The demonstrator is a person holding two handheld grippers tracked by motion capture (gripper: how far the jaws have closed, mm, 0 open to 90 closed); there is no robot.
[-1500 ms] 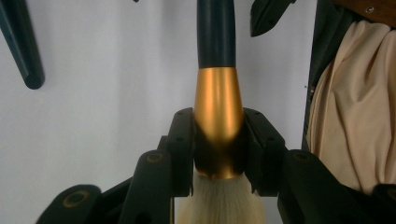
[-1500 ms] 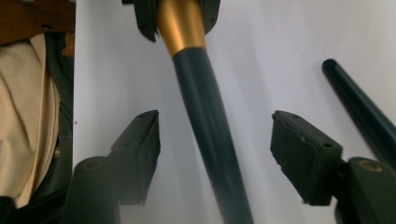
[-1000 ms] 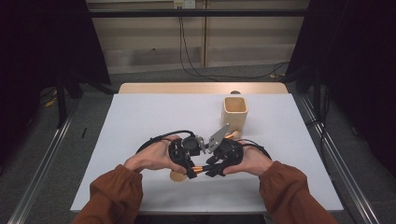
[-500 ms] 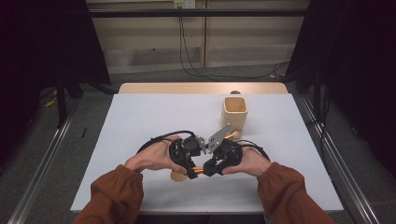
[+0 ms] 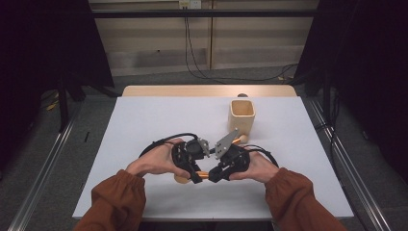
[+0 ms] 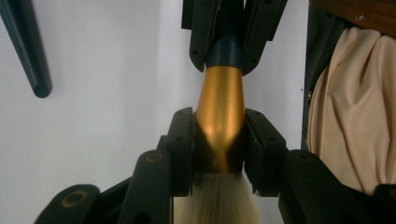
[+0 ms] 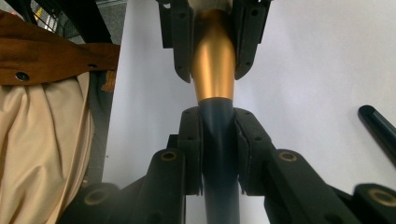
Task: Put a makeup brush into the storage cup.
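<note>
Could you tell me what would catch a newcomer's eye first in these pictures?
Probably the brush held between both grippers near the table's front edge: the left gripper is shut on its gold ferrule beside the pale bristles, and the right gripper is shut on its dark handle. Next comes the wooden cup, standing upright farther back to the right.

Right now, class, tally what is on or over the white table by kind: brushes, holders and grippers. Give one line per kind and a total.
Makeup brush, gold ferrule, dark handle, pale bristles: 1
Wooden square holder: 1
Hand-held grippers: 2, the left gripper and the right gripper, both clamped on the brush
Total: 4
</note>
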